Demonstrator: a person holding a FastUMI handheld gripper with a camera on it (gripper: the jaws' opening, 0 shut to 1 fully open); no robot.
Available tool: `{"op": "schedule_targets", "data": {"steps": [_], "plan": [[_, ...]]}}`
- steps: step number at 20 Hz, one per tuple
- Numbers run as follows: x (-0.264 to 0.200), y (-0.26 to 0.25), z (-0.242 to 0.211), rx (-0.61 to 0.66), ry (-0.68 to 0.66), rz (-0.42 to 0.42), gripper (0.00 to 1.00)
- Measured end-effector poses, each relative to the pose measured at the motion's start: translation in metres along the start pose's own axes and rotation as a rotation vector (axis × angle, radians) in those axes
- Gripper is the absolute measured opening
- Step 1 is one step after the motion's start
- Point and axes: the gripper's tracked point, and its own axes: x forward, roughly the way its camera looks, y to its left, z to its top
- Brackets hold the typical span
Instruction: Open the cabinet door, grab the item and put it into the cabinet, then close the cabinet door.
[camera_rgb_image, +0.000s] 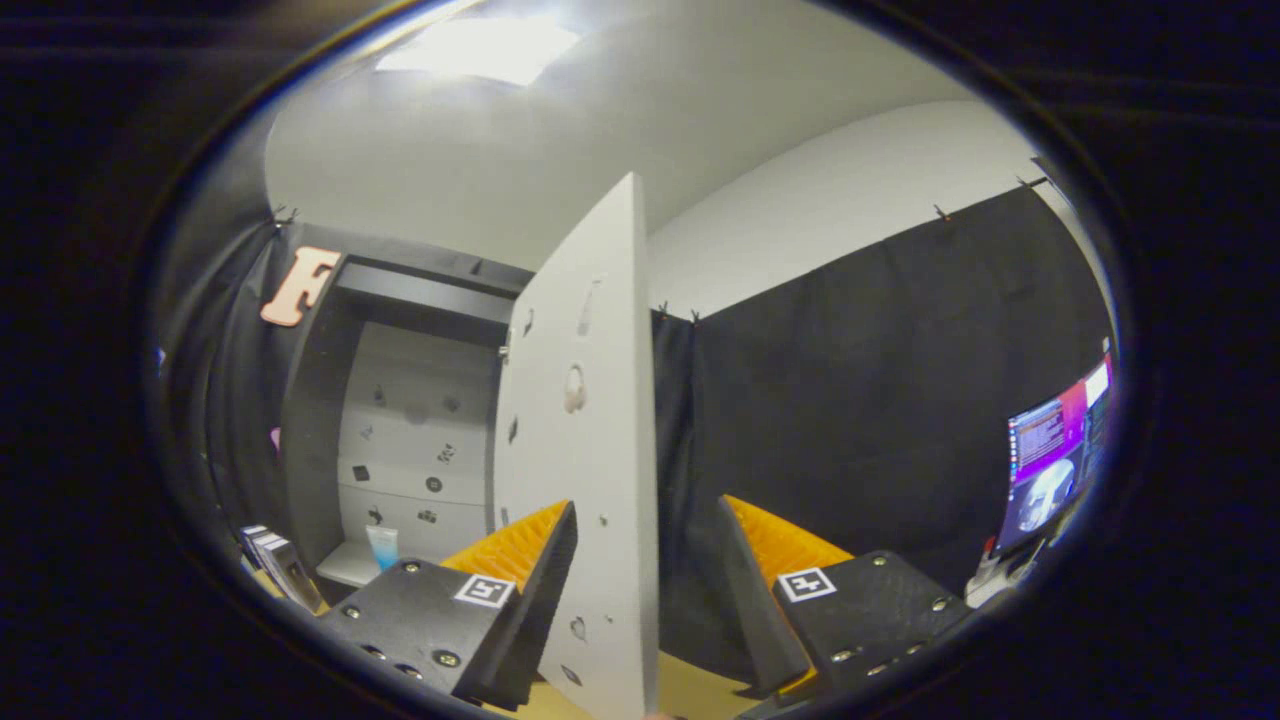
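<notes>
Gripper (645, 560) spread wide, straddling edge of open cabinet door (590, 450), gripping nothing. Small blue item (382, 547) on cabinet (320, 440) shelf, far left, partly hidden behind finger.

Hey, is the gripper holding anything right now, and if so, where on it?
Nothing is clamped. The gripper is open, its fingers either side of the free edge of the open cabinet door, with a gap showing on the right. The blue item stands inside the cabinet.

A small tube (381, 547) stands on the cabinet shelf (347, 566).
</notes>
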Motion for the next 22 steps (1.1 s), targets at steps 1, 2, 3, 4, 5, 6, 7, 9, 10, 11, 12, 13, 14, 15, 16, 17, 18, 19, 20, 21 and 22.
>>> {"op": "schedule_targets", "data": {"steps": [1,2,3,4,5,6,7,9,10,11,12,13,14,15,16,17,18,19,20,21,22], "plan": [[0.004,-0.015,0.003,-0.001,-0.009,-0.032,0.81],[0.011,-0.029,0.007,0.0,-0.018,-0.057,0.81],[0.018,-0.037,0.007,0.006,-0.021,-0.074,0.81],[0.026,-0.042,0.003,0.016,-0.012,-0.081,0.83],[0.035,-0.045,-0.005,0.024,0.018,-0.078,0.84],[0.042,-0.044,-0.014,0.036,0.044,-0.065,0.85],[0.047,-0.041,-0.019,0.047,0.068,-0.037,0.84],[0.055,-0.045,-0.023,0.053,0.094,-0.018,0.84],[0.061,-0.043,-0.021,0.068,0.089,-0.008,0.83],[0.064,-0.042,-0.021,0.085,0.087,0.003,0.83],[0.066,-0.042,-0.021,0.094,0.091,0.019,0.83],[0.07,-0.04,-0.024,0.106,0.1,0.04,0.83],[0.071,-0.034,-0.027,0.13,0.121,0.067,0.82],[0.069,-0.029,-0.03,0.161,0.144,0.093,0.82],[0.068,-0.028,-0.031,0.183,0.165,0.111,0.82],[0.069,-0.029,-0.03,0.187,0.166,0.116,0.83],[0.07,-0.031,-0.029,0.173,0.167,0.119,0.82],[0.071,-0.031,-0.029,0.164,0.164,0.125,0.82],[0.071,-0.03,-0.029,0.164,0.17,0.135,0.82],[0.071,-0.026,-0.028,0.174,0.176,0.147,0.82],[0.071,-0.024,-0.028,0.188,0.19,0.164,0.82]]}}
